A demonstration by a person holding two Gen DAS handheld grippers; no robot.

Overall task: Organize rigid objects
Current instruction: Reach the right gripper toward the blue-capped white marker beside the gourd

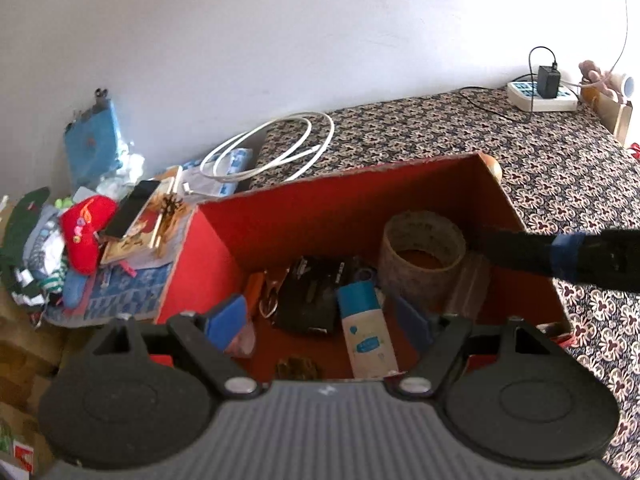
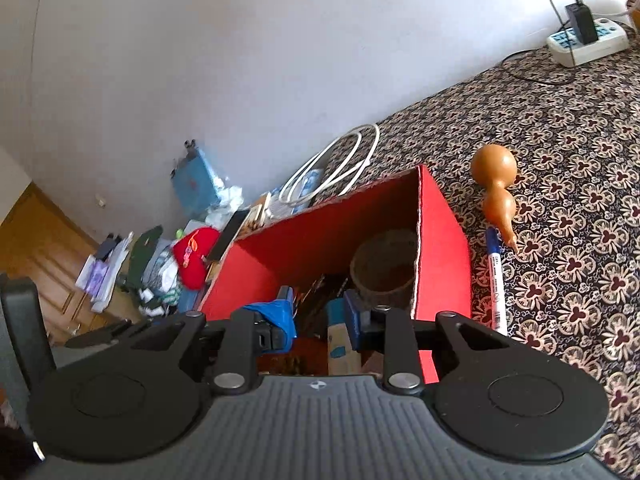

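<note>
Right of red box [image 2: 440, 240]: gourd [image 2: 494, 184], pen [image 2: 496, 280] | beyond right hand-held gripper [image 2: 320, 316]

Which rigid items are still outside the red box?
The gourd and the blue-capped pen, both on the patterned cloth beside the red box; the tape roll lies inside.

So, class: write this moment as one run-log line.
red box: holds tape roll, bottle | gourd, pen: outside on cloth | left claw: open, empty | right claw: empty
</note>
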